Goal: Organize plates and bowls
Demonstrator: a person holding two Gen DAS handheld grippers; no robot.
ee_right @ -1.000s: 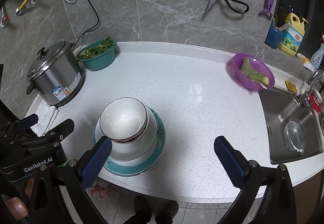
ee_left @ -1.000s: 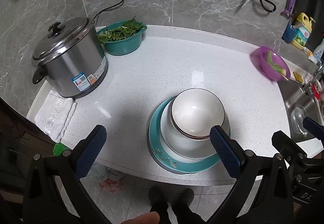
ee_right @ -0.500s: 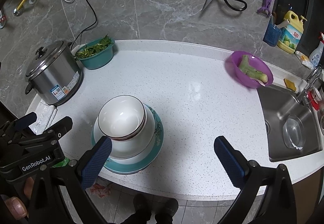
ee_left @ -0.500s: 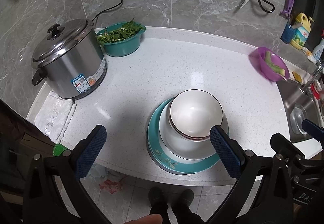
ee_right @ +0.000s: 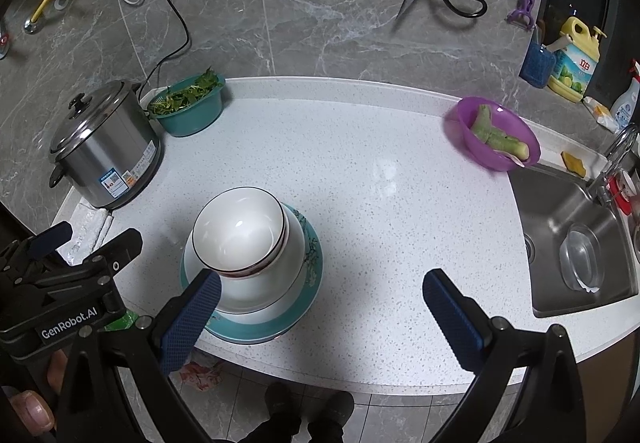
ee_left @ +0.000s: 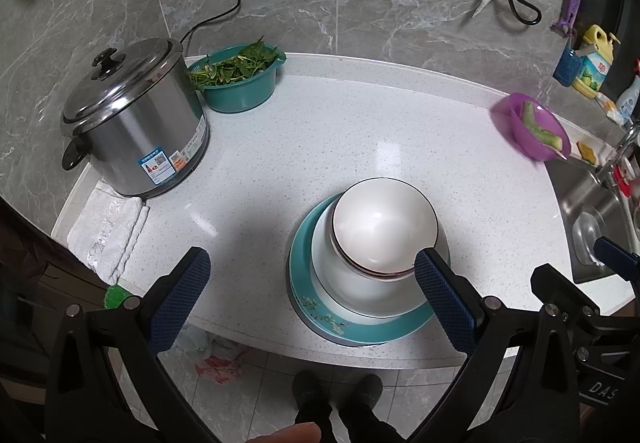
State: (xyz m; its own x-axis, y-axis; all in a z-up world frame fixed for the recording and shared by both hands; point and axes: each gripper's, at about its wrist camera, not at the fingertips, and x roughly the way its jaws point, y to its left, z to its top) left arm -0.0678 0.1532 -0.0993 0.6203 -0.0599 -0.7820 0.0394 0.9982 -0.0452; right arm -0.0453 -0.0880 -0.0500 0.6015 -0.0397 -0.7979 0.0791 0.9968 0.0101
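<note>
Counter (ee_right: pixel 360 203), "GenRobot.AI" left claw (ee_right: pixel 60 255)

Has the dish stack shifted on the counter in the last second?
No. The dish stack sits at the same spot near the counter's front edge relative to the steel pot; only the cameras drifted slightly.

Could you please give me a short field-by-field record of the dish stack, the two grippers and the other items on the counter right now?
stack: white bowl with dark rim nested on more white bowls, on a teal-rimmed floral plate
stack location: front edge of the white speckled countertop
left gripper: open, holding nothing, raised in front of the counter
right gripper: open, holding nothing
back left: lidded stainless steel pot, teal basin of green leaves
right: purple bowl with cut vegetable pieces beside the steel sink
</note>
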